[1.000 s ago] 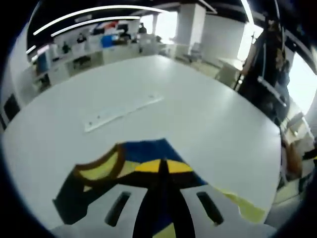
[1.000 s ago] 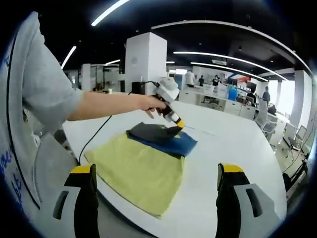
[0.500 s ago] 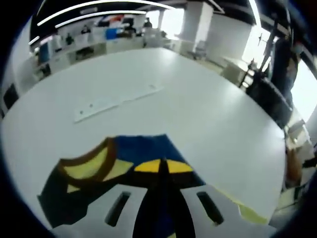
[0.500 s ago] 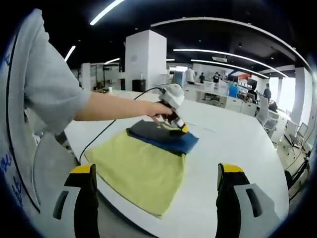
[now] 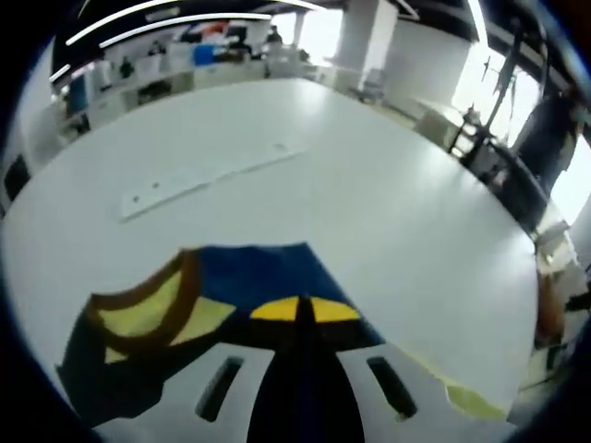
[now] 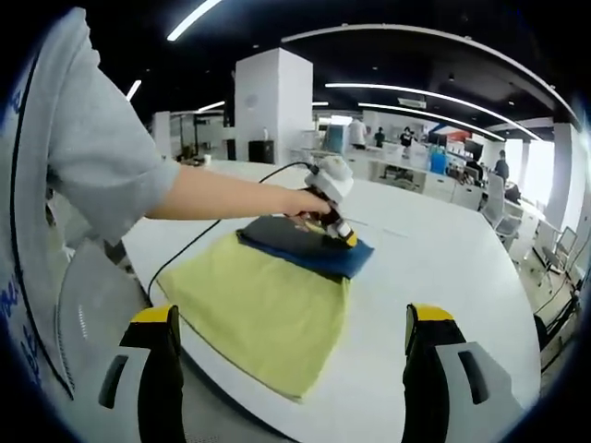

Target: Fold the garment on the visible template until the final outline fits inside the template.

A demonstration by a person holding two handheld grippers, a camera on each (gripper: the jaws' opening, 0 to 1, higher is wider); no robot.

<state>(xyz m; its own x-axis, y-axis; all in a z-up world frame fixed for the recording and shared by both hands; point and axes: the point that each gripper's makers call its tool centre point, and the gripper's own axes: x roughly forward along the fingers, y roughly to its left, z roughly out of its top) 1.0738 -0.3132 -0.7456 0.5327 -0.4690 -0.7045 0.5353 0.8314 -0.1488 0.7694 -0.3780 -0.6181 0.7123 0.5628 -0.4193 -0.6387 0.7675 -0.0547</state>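
The dark blue garment [image 6: 309, 245] lies folded on the far end of a yellow-green template cloth [image 6: 259, 314] on the white table. From the left gripper view its blue panel [image 5: 259, 277] and brown-edged yellow collar [image 5: 148, 305] spread just ahead of the jaws. My left gripper [image 5: 300, 309] is shut, yellow tips together with dark fabric pinched between them; a hand holds the left gripper [image 6: 346, 238] low over the garment's far right side. My right gripper [image 6: 291, 318] hangs open above the template's near edge, holding nothing.
A white strip [image 5: 208, 175] lies farther out on the table [image 5: 388, 203]. The person's arm [image 6: 222, 196] and grey sleeve cross from the left, a black cable [image 6: 189, 247] trailing off the table edge. Desks and chairs stand behind.
The left gripper has slid a little farther across the garment, which now lies flatter, with more of its blue panel and collar showing. The right gripper has stayed open in place.
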